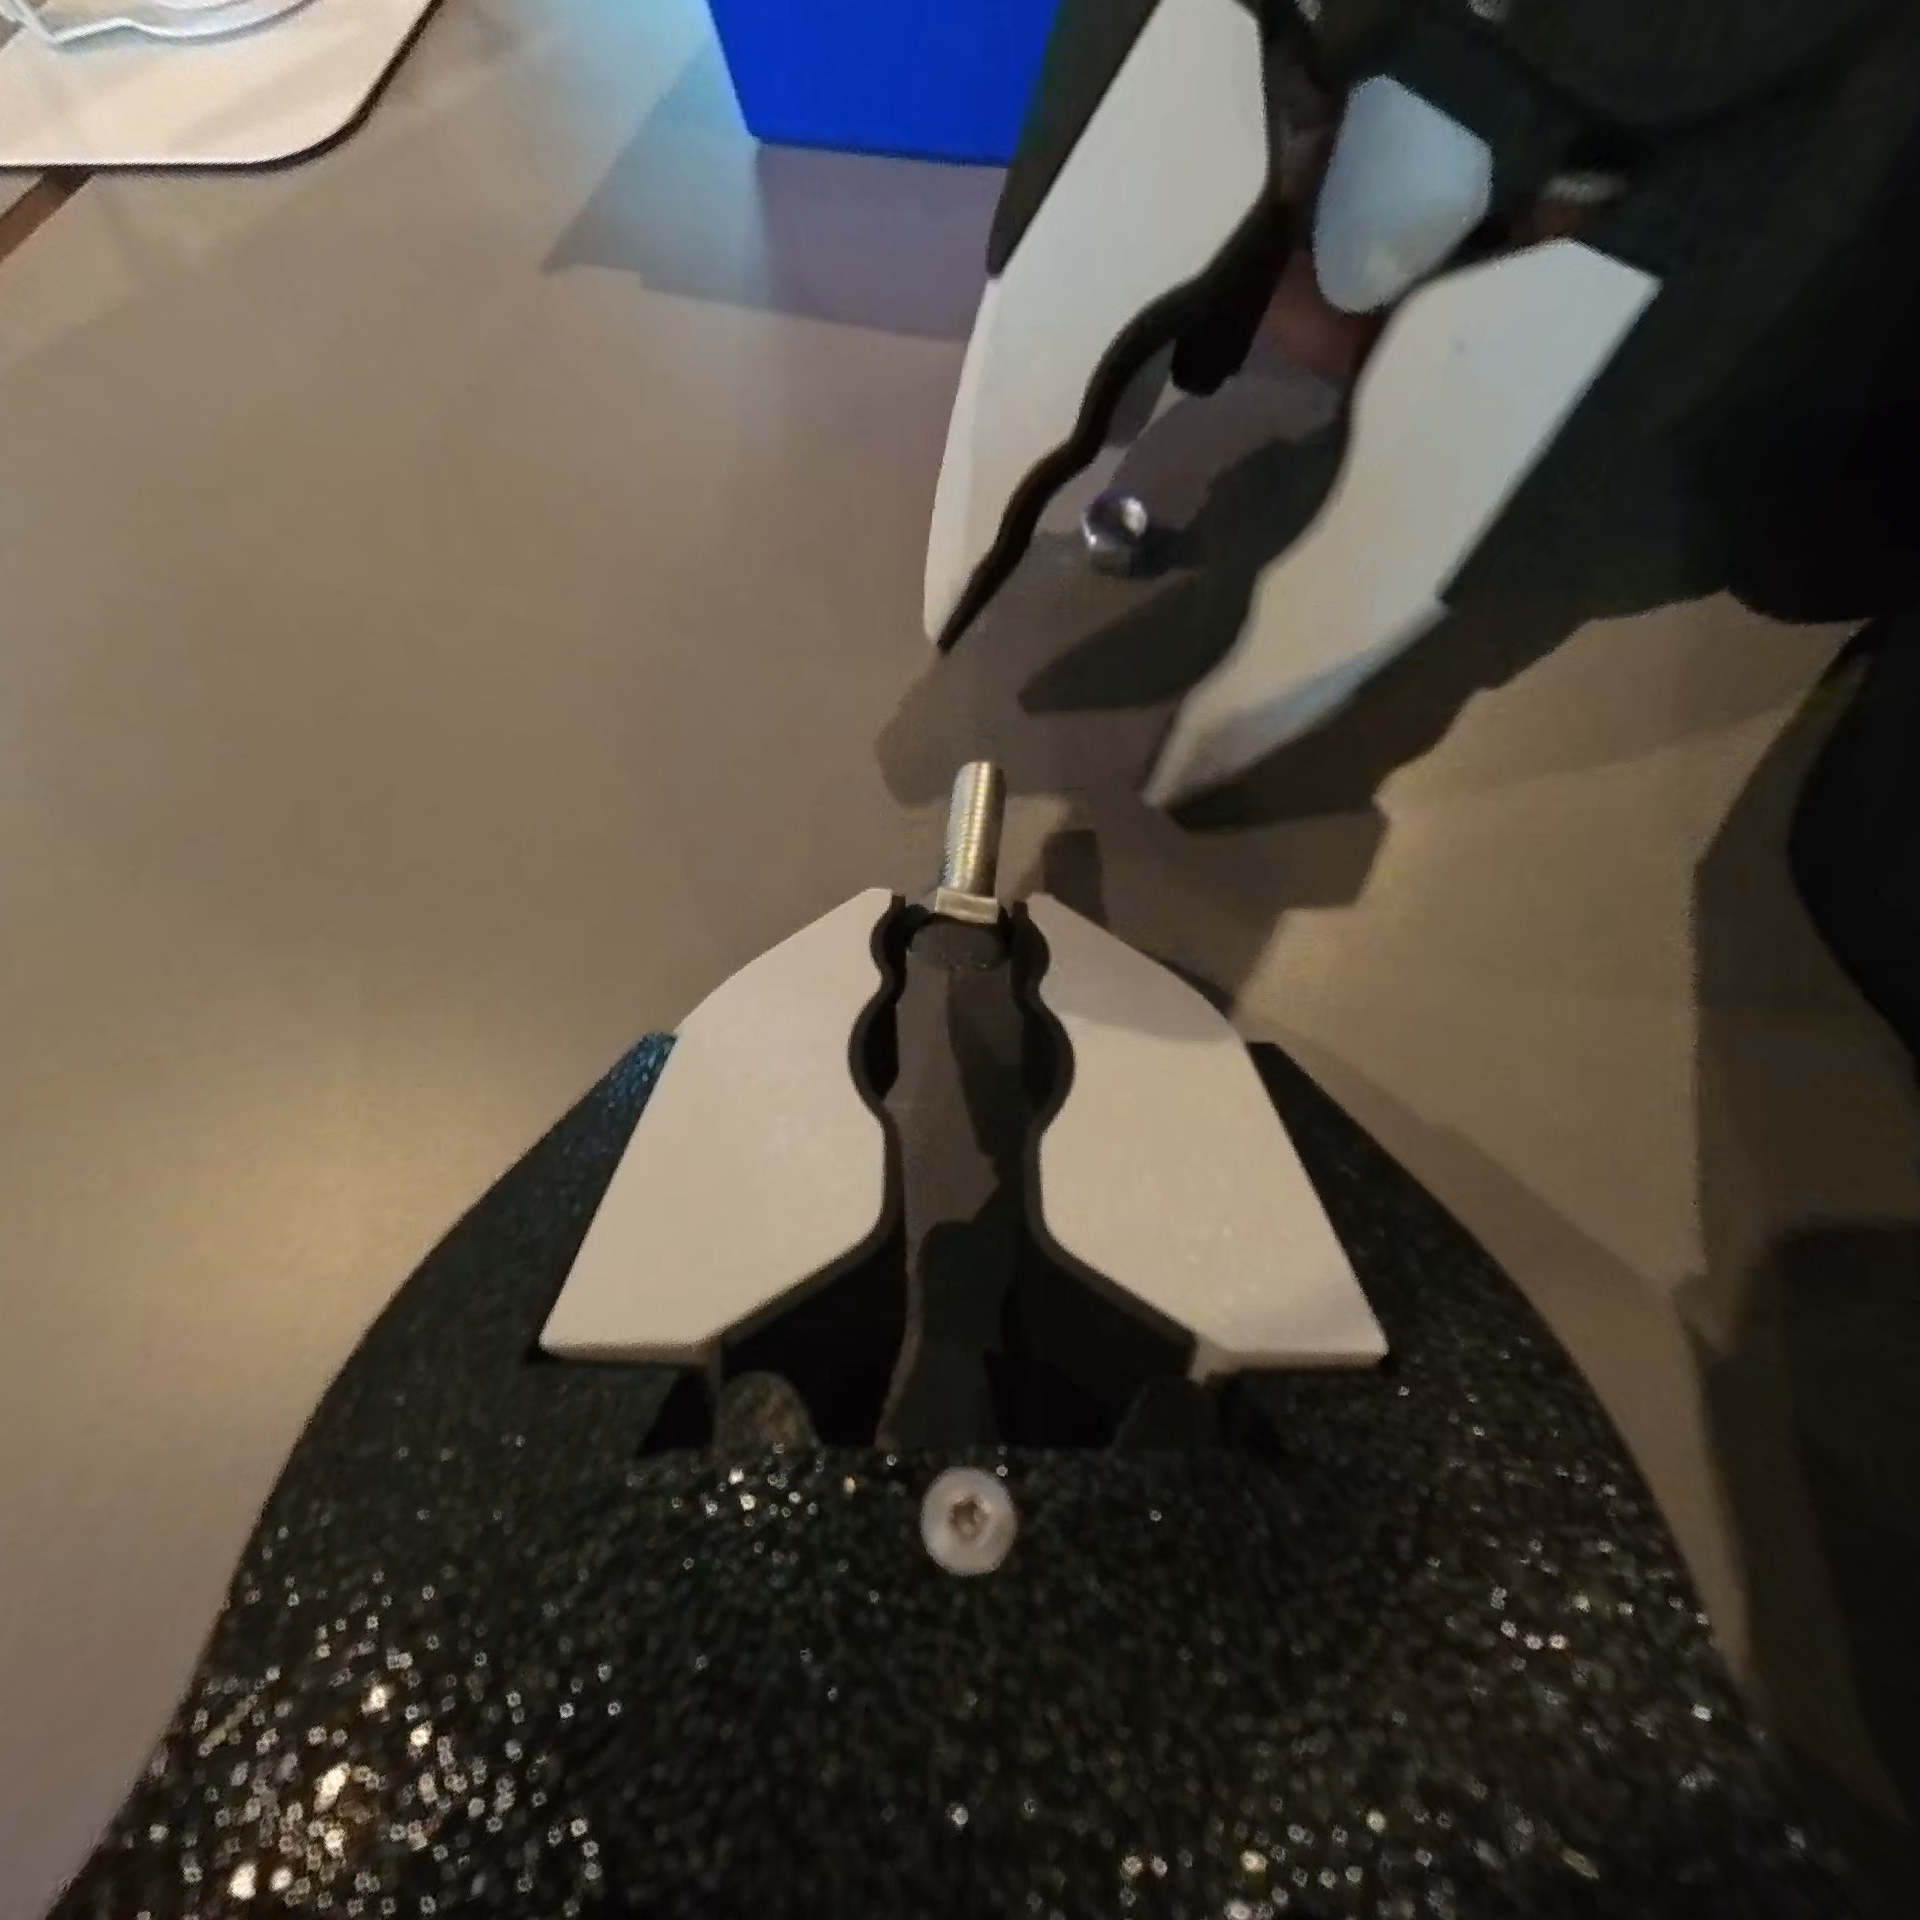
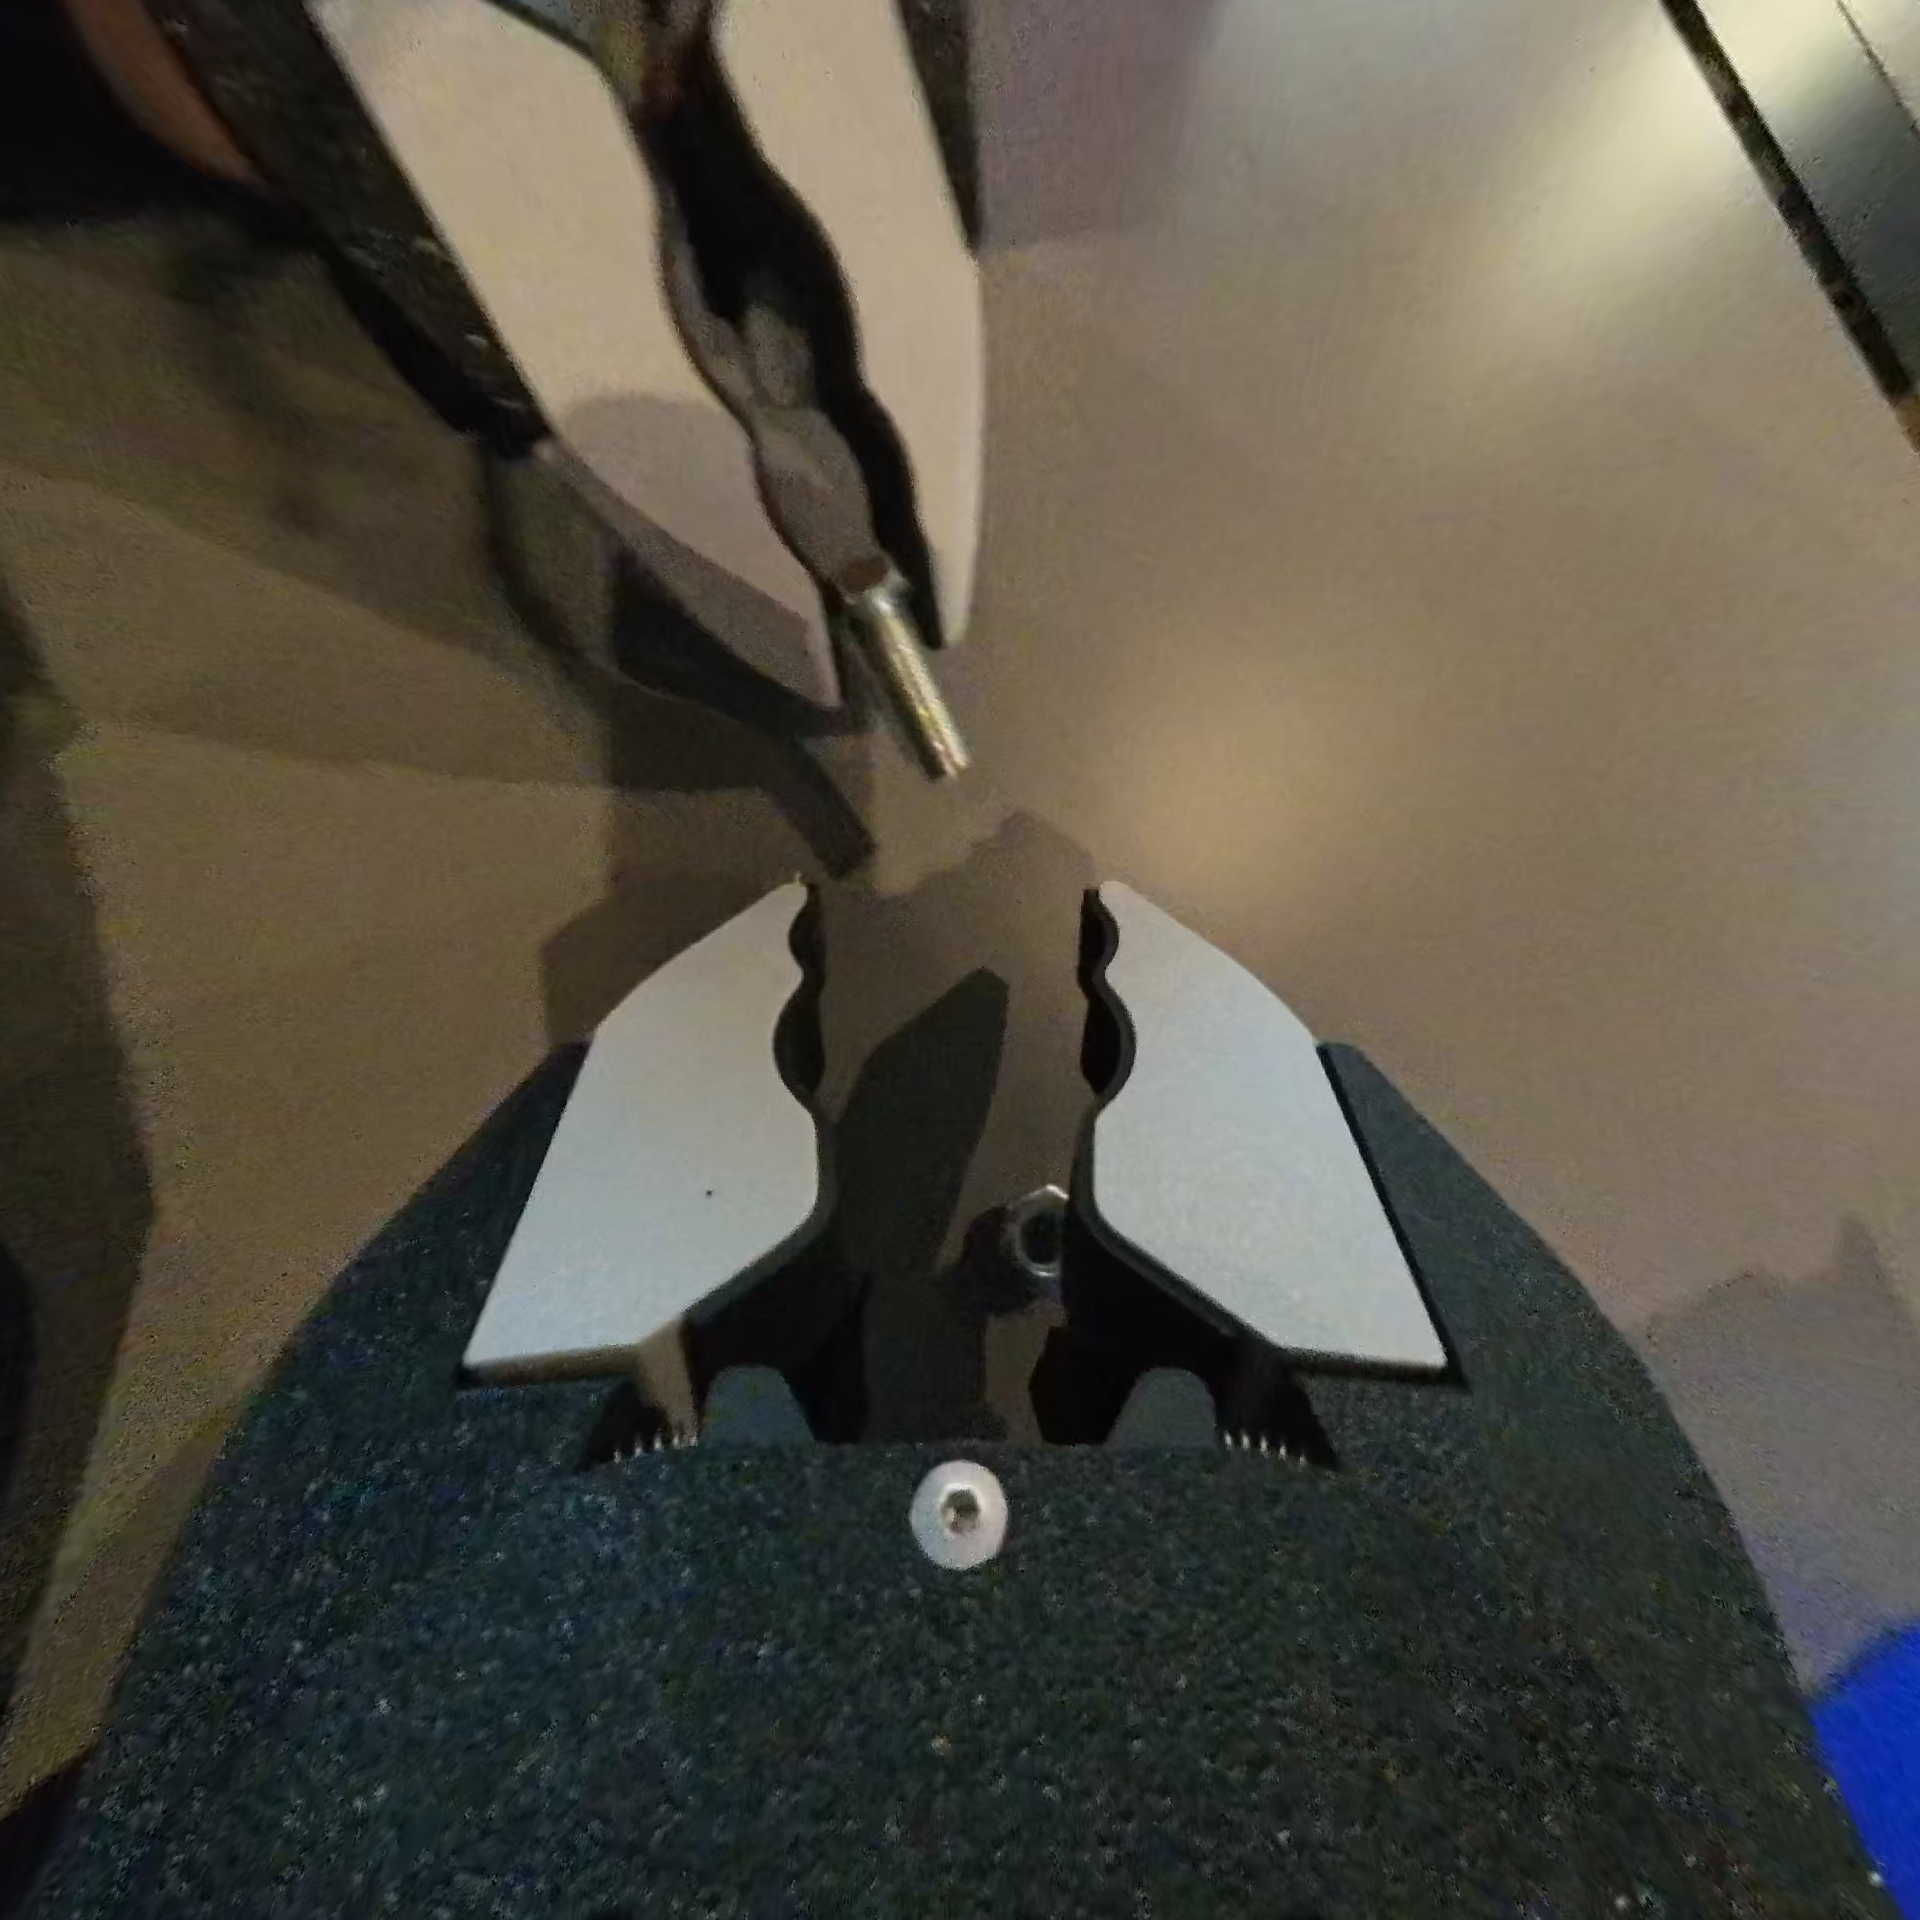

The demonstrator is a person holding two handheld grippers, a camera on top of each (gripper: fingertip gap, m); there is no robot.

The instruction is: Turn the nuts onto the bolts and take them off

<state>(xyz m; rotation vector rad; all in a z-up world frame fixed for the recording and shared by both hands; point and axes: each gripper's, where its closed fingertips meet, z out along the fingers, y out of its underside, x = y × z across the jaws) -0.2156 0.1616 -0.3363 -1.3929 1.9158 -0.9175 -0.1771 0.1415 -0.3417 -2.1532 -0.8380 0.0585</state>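
Observation:
My left gripper (image 1: 956, 914) is shut on the hex head of a silver bolt (image 1: 975, 831), whose threaded shank points out past the fingertips. It also shows at the top of the right wrist view (image 2: 883, 613), with the bolt (image 2: 909, 681) angled down toward my right gripper. My right gripper (image 2: 951, 894) is open and holds nothing; in the left wrist view it (image 1: 1049, 717) hovers just beyond the bolt's tip. A small silver nut (image 2: 1034, 1242) lies on the table, seen through the gap between the open right fingers and close to the right one. The nut also shows in the left wrist view (image 1: 1117, 530).
The beige table (image 1: 416, 727) lies under both grippers. A blue box (image 1: 873, 73) stands at the far side, and its corner shows in the right wrist view (image 2: 1870, 1756). A pale mat with a dark rim (image 1: 156, 94) lies at the far left. The left gripper's tips are roughly 5 cm from the right gripper's.

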